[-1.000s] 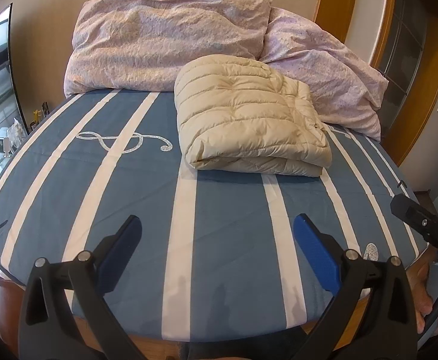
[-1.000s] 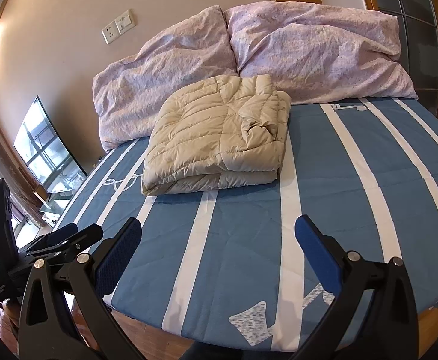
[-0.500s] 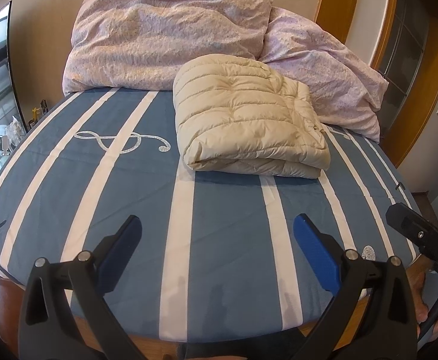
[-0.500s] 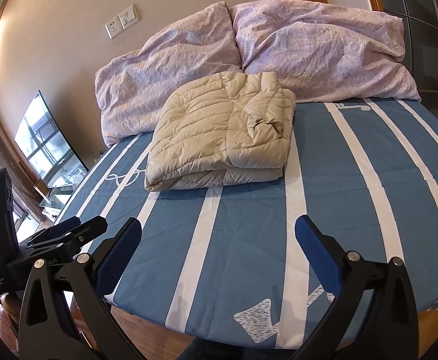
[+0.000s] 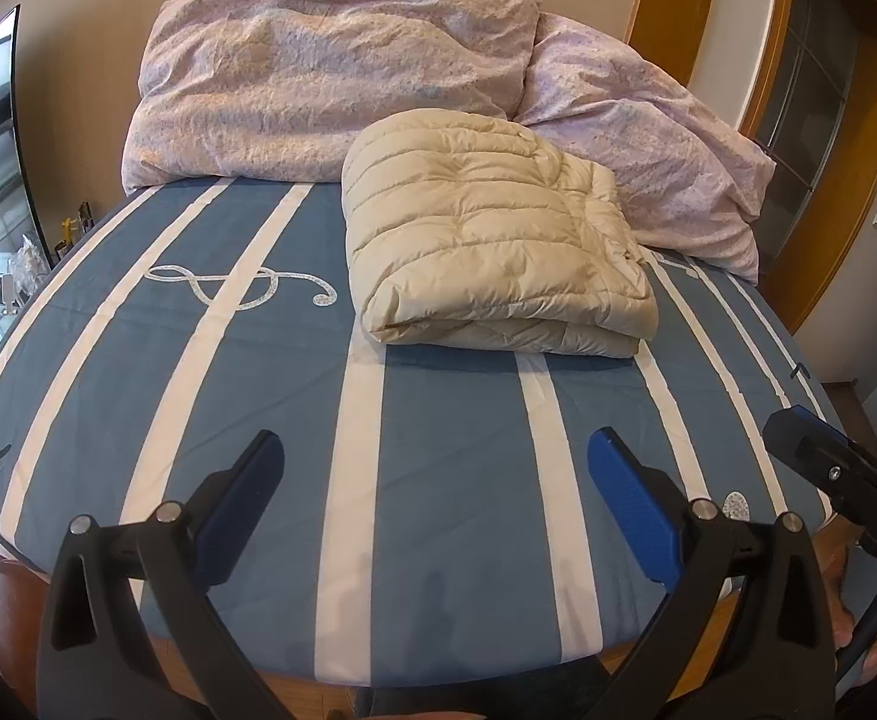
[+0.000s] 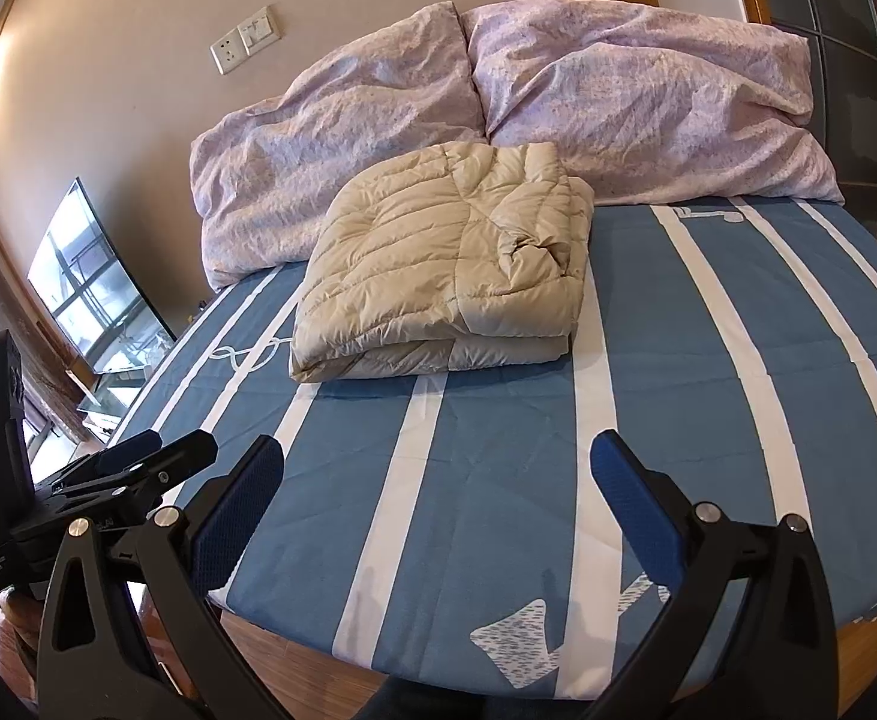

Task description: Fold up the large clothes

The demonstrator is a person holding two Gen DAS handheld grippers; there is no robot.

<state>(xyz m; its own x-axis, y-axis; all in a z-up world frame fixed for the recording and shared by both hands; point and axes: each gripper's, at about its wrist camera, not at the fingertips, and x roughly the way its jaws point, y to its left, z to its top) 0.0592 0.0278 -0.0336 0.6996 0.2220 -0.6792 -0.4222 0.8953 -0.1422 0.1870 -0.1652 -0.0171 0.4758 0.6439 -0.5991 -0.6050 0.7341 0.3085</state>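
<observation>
A cream quilted puffer jacket (image 5: 492,246) lies folded into a thick rectangle on the blue-and-white striped bed (image 5: 258,396), just in front of the pillows. It also shows in the right wrist view (image 6: 444,276). My left gripper (image 5: 432,480) is open and empty, held above the bed's near edge, well short of the jacket. My right gripper (image 6: 435,480) is open and empty too, near the foot of the bed. The left gripper also shows at the lower left of the right wrist view (image 6: 138,462).
Two lilac pillows (image 6: 498,102) lean against the wall behind the jacket. A TV screen (image 6: 96,282) stands left of the bed. A wooden door frame (image 5: 822,192) is at the right. The bed's wooden edge (image 6: 294,654) lies below my grippers.
Both grippers have drawn back slightly and shifted; the jacket sits a little lower in the right wrist view. The jacket itself has not moved. Both grippers stay open.
</observation>
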